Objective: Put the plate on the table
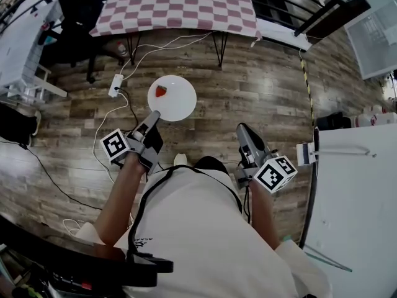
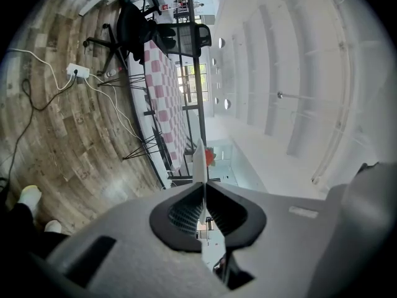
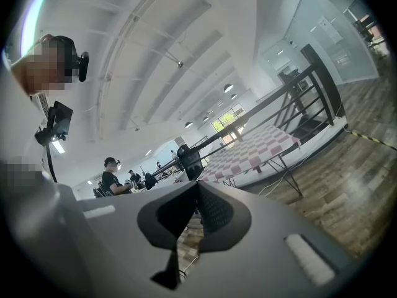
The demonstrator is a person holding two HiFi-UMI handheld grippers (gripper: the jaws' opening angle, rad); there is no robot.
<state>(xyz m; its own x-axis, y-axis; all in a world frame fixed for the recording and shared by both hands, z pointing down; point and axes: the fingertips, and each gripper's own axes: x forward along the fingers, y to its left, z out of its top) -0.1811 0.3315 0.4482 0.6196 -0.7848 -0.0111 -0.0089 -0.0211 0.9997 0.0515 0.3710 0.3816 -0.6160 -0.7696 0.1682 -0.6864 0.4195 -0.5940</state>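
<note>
Left gripper: jaws pinched narrow on the near rim of the plate, which hangs roughly level over the wooden floor, short of the table's near edge. Small red item: on the plate, close to the gripped rim. Table, checked cloth: straight ahead of the plate, well apart. Left forearm: stretched forward. Right gripper: jaws together, nothing between them, beside the body, farther from the plate. Judgement: the next move is forward and up, over that near edge.
</note>
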